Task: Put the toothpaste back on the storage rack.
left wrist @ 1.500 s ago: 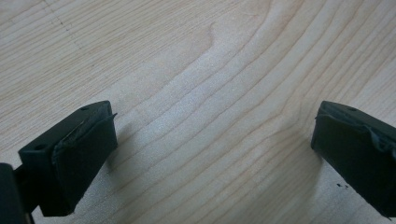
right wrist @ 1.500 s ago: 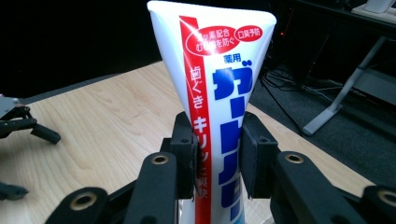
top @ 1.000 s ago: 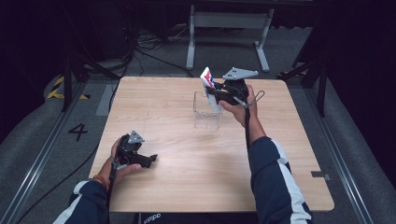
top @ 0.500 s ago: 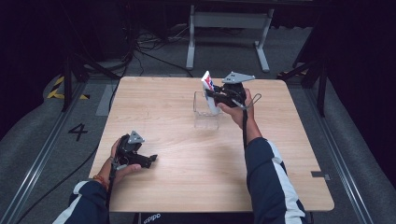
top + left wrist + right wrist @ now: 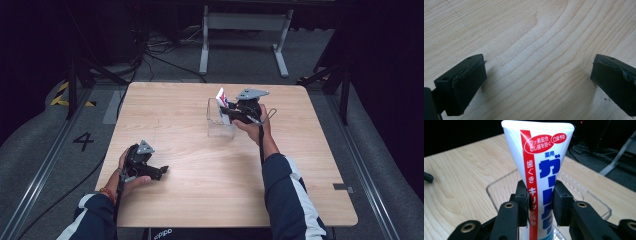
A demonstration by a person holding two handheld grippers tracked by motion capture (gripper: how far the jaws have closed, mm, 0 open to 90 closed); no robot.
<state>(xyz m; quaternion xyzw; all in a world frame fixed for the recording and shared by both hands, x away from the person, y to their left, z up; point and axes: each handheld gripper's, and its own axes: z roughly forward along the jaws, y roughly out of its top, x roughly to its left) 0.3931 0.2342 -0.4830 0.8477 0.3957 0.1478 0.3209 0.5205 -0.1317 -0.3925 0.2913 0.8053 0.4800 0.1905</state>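
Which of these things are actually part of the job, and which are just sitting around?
In the job:
- toothpaste tube
- clear bin
- right gripper, clamped on the tube

Just there:
- left gripper, open over bare table
- metal stand and cables on the floor

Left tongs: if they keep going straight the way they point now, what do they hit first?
Probably the bare table. The open left tongs look down at wood grain with nothing between the jaws; depth is unclear.
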